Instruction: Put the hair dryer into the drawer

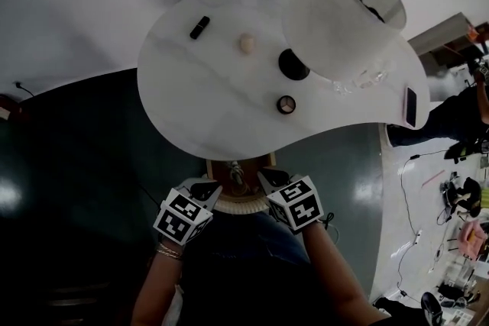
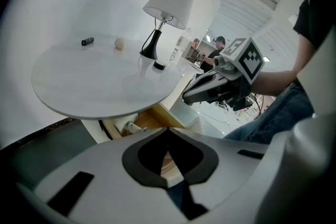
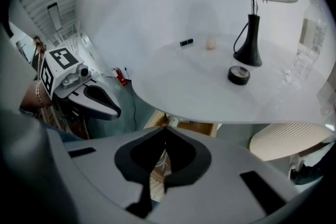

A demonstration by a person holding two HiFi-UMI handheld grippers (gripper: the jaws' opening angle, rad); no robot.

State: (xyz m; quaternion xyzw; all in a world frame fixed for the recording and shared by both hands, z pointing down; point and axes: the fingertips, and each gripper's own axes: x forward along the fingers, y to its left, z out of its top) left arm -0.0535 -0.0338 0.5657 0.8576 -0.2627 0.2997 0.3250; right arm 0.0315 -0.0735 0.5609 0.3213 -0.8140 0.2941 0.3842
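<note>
The hair dryer [image 1: 237, 174] lies inside the open drawer [image 1: 215, 168], directly under the near edge of the table [image 1: 214, 95]. Only a white body and some cord show there, partly hidden by the table edge, so its exact pose cannot be determined.

The drawer projects from under the table toward the person, which gives access from above.

The left gripper [image 2: 168, 131] is positioned just outside the table's near edge, above the left side of the drawer. Its jaws are closed tip to tip and nothing is between them. The right gripper [image 3: 164, 131] mirrors it above the right side of the drawer, jaws likewise closed and empty. Neither gripper touches the dryer.

Judgement: the dryer is already placed; at most, closing the drawer remains.

On the table top, a lamp [image 1: 344, 19] and a black tape roll [image 1: 286, 104] stand well back from the near edge and do not obstruct the drawer.
</note>
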